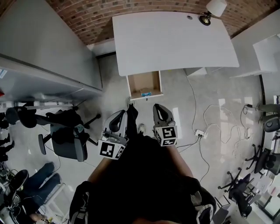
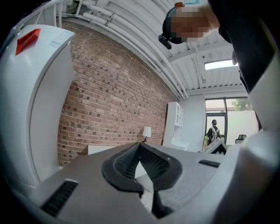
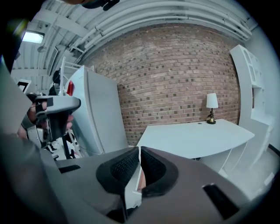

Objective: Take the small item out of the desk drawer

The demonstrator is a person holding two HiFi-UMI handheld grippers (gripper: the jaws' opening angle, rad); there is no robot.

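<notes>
White desk, red-brown brick.
The desk (image 1: 175, 41) and lamp shade (image 1: 216, 7) are white; the wall (image 1: 131, 8) is red-brown brick; the floor (image 1: 111, 87) pale grey; the drawer (image 1: 144, 82) tan inside, its item (image 1: 146, 93) blue; 2 cubes (image 1: 112, 149) carry black-and-white square markers.

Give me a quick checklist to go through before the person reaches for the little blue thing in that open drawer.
1. Desk drawer open: ok.
2. Small blue item in view, near the drawer's front panel: ok.
3. Right gripper jaws apart to grasp: not ok, together, nothing between.
4. Left gripper free: ok, jaws together, nothing between.
5. Grippers at the drawer: not ok, both are short of it, near the person's body.
6. Item's shape and best grip side: cannot tell, too small.
</notes>
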